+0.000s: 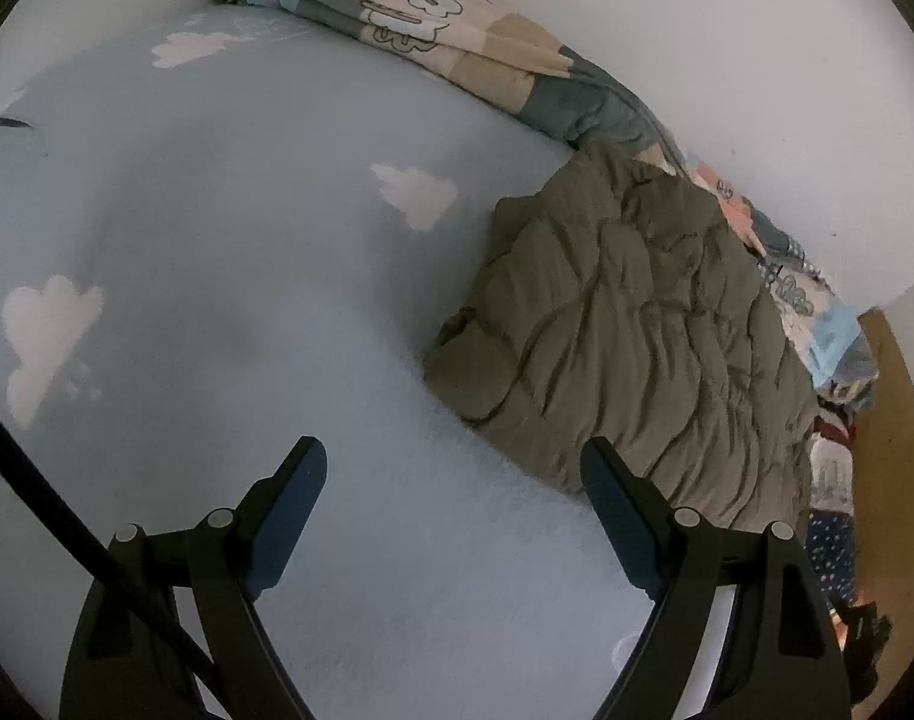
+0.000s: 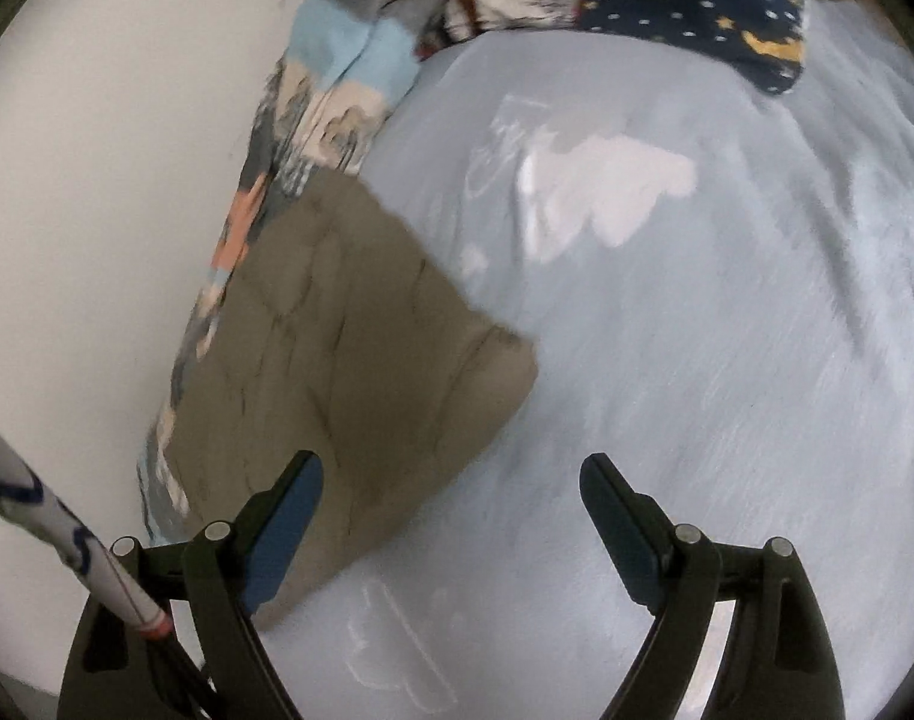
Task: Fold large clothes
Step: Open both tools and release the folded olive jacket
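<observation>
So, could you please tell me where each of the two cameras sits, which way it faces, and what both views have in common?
Left wrist: on the left gripper, looking down along its open fingers at the cloud-print sheet; the olive quilted garment lies to the right, and only the fingers and a black cable show.
Right wrist: on the right gripper, angled down, blurred; its open fingers show, the garment to the left.
Shared: the garment, sheet, patterned blanket along the white wall.

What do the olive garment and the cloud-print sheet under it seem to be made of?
Olive garment: probably padded, quilted synthetic with a matte finish; puffy stitched channels and soft wrinkles suggest filling. Cloud-print sheet: likely thin woven cotton or a blend, matte pale blue with flat white clouds; the fibre can't be confirmed.
</observation>
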{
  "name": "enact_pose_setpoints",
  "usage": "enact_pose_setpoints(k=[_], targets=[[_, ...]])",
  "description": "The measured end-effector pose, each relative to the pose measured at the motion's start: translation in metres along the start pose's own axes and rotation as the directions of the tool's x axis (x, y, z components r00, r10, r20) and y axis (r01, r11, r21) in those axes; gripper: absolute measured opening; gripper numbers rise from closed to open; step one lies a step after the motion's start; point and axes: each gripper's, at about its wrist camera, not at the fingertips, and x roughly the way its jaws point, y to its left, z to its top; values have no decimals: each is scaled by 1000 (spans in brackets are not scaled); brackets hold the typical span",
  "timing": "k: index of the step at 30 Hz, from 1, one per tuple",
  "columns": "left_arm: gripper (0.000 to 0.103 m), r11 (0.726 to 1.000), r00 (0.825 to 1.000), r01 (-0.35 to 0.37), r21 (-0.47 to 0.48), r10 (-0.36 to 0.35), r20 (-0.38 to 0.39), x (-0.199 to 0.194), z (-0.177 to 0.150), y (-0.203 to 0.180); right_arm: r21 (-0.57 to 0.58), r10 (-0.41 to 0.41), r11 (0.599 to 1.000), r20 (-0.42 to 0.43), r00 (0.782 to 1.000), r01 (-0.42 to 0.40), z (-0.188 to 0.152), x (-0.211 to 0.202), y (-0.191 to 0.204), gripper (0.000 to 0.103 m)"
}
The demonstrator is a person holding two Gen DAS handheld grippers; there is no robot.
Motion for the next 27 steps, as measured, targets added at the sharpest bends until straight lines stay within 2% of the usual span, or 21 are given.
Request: enact_pose_setpoints(k=[3, 7, 9, 11, 13, 16, 18, 20, 23, 25, 27], targets=[[86, 1000, 1000, 3, 1, -3, 6, 2, 6, -6, 43, 20, 999, 15, 1000, -20, 16, 0, -5, 91], [86, 999, 1000, -22, 36, 22, 13, 10, 9, -21, 51, 1, 999, 3, 1000, -1, 18, 10, -1, 91], [86, 997, 998, -54, 60, 53, 19, 13, 9, -26, 48, 2, 999, -21, 1000, -1, 15, 18, -2, 91], [86, 988, 993, -116, 105, 111, 47, 14, 8, -33, 47, 2, 999, -42, 999, 0, 13, 26, 0, 91], [86, 970, 982, -180, 160, 169, 83, 16, 6, -41, 31, -6, 999, -45, 999, 7, 10, 31, 2, 91], [86, 921, 954, -290, 258, 257, 155, 19, 1, -53, -36, -35, 999, -55, 998, 34, 3, 39, 17, 91], [86, 900, 939, -332, 283, 288, 187, 21, -1, -57, -65, -46, 997, -59, 997, 42, -2, 43, 24, 91], [86, 882, 925, -364, 298, 305, 226, 20, -4, -61, -60, -56, 997, -52, 997, 52, -6, 46, 25, 91], [86, 863, 911, -392, 318, 315, 268, 20, -6, -70, 13, -9, 1000, -67, 998, 10, -6, 52, 15, 91], [86, 850, 899, -411, 330, 320, 298, 19, -8, -74, 33, -18, 999, -72, 997, 21, -6, 57, 12, 91], [86, 843, 895, -419, 337, 322, 308, 21, -8, -78, 30, -29, 999, -73, 997, 31, -6, 60, 12, 91]])
